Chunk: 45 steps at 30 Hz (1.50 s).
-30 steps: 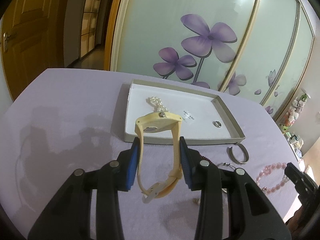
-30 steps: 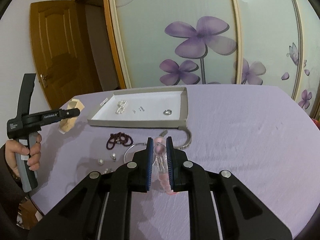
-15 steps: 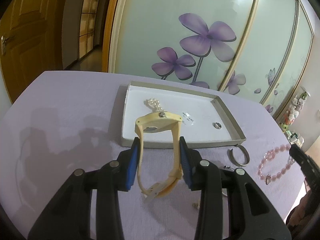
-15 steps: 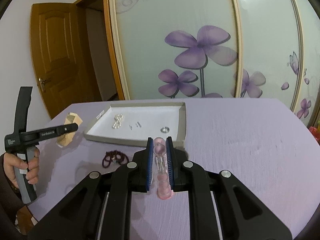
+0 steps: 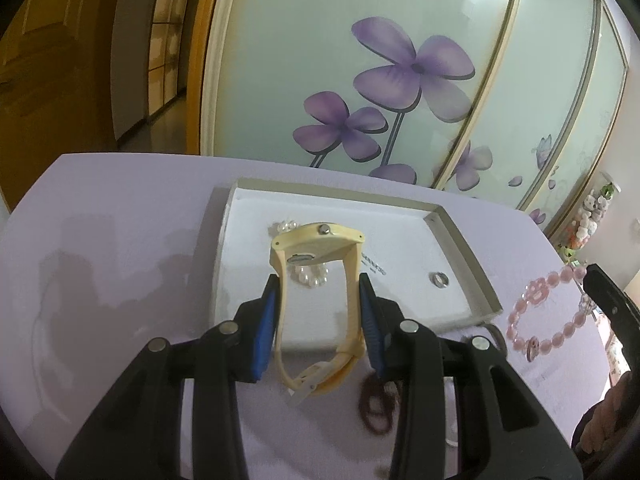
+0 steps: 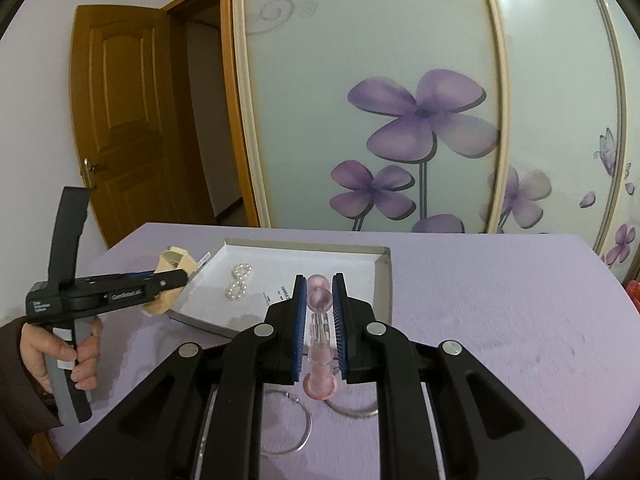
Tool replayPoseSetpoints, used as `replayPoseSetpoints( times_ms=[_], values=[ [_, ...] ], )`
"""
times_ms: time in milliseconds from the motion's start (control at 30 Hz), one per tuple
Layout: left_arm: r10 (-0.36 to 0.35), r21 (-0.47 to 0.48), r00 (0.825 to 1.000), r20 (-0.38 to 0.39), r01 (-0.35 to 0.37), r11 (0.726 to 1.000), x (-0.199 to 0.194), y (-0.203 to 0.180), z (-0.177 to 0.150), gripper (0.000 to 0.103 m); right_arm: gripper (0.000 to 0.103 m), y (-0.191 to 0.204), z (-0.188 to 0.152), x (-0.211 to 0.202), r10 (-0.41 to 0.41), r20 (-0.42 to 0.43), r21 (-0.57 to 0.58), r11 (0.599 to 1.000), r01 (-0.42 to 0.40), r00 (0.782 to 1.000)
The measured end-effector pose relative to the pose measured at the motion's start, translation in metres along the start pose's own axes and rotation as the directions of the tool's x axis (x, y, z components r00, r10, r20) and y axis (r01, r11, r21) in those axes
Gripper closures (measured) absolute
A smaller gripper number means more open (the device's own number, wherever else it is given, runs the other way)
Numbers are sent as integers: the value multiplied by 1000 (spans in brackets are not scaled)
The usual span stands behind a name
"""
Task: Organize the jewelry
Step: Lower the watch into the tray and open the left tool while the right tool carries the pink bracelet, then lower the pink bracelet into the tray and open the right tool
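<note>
**Lilac-covered table with tray and loose jewelry**

The table (image 6: 500, 320) fills the lower half of both views. A shallow white tray (image 5: 460, 240) sits at centre. In front of it lie a dark red bead strand (image 5: 376, 400), a thin hoop (image 6: 296, 428) and a metal bangle (image 6: 356, 412).

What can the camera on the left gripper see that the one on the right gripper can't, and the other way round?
Only the left wrist view shows the small ring in the tray, the dark red bead strand on the cloth, and the pink bracelet's full loop.

Only the right wrist view shows the hand gripping the left tool's handle, the wooden door, and a large silver hoop.

Both show the white tray, pearl bracelet, cream watch and pink bracelet.
</note>
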<state>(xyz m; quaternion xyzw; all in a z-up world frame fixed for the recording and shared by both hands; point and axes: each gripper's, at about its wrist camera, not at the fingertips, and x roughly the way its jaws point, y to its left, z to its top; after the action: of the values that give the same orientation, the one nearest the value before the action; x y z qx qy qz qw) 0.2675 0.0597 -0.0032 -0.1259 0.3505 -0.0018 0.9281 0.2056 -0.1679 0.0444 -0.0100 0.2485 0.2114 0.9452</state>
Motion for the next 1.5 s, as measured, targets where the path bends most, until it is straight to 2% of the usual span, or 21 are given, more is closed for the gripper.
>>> replayPoseSetpoints(
  times_ms=[400,667,800,967,1300,1500],
  values=[
    [20,-12,998,-57,-21,1000,63,15,19,65,89,-2,12,42,20,-24,-8,1000,-21,999],
    [29,-32,996,-83,-32,999,80,26,18,64,89,5,13,58,34,-34,-21,999,-35,999],
    [25,-41,995,-91,-29,999,83,29,16,60,89,6,12,61,32,-41,-24,999,-33,999],
    [17,-37,998,-53,-19,999,72,28,20,51,89,5,12,66,29,-45,-22,999,-30,999],
    [28,-8,995,92,-27,1000,26,22,35,51,89,11,17,91,51,-56,-34,998,-53,997],
    [34,-2,993,115,-34,999,20,22,41,50,89,9,10,108,40,-84,-23,999,-42,996]
  ],
)
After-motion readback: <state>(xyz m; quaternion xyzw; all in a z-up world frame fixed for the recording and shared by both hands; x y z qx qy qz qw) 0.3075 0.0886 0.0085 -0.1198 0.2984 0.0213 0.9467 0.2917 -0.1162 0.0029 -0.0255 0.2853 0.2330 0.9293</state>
